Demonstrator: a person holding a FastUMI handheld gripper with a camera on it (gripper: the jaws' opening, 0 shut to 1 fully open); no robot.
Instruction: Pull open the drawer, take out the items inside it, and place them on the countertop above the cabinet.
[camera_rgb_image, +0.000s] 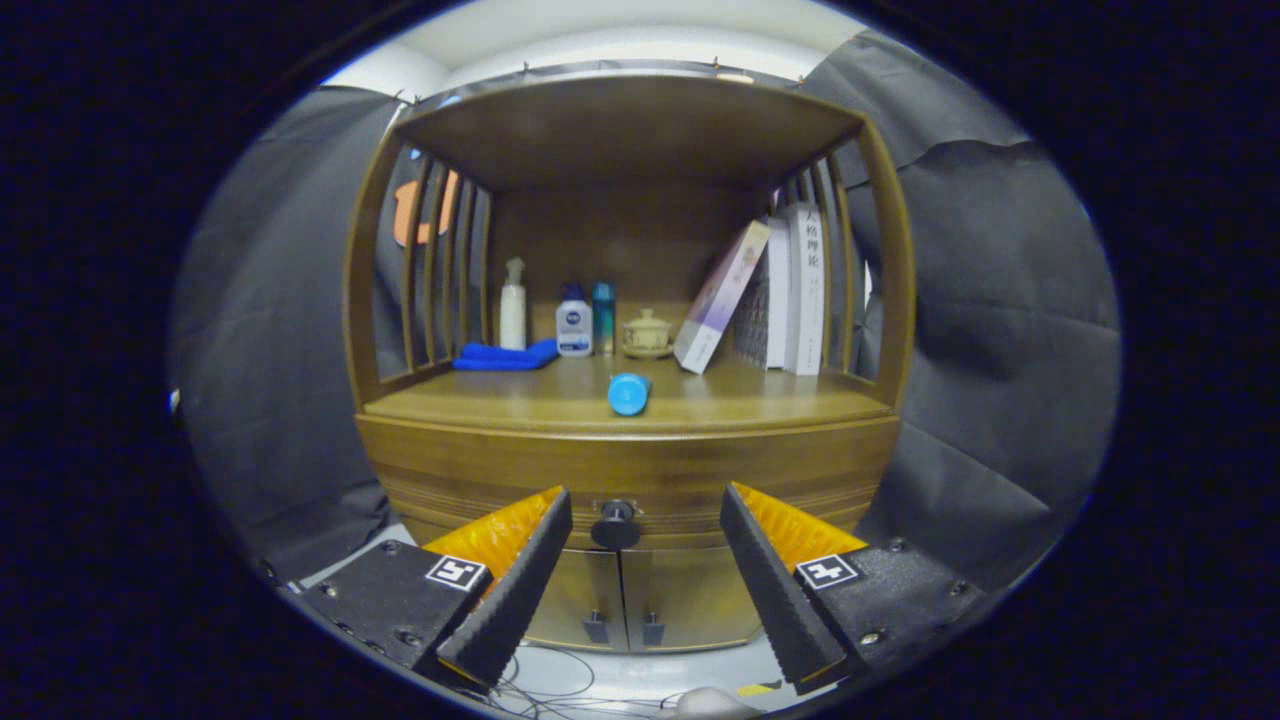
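2 fingers of the gripper (645, 560) stand wide apart, holding nothing. The drawer (630, 470) is closed, its knob (616, 523) between them and beyond. The knob is small — closing off-centre could slip off it, I think.

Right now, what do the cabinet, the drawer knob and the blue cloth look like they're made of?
Cabinet: likely wood or veneer, semi-gloss, with grain and sheen. Drawer knob, seen between the open gripper fingers: dark, metal or plastic, hard to tell. Blue cloth: soft folded fabric, perhaps microfibre.
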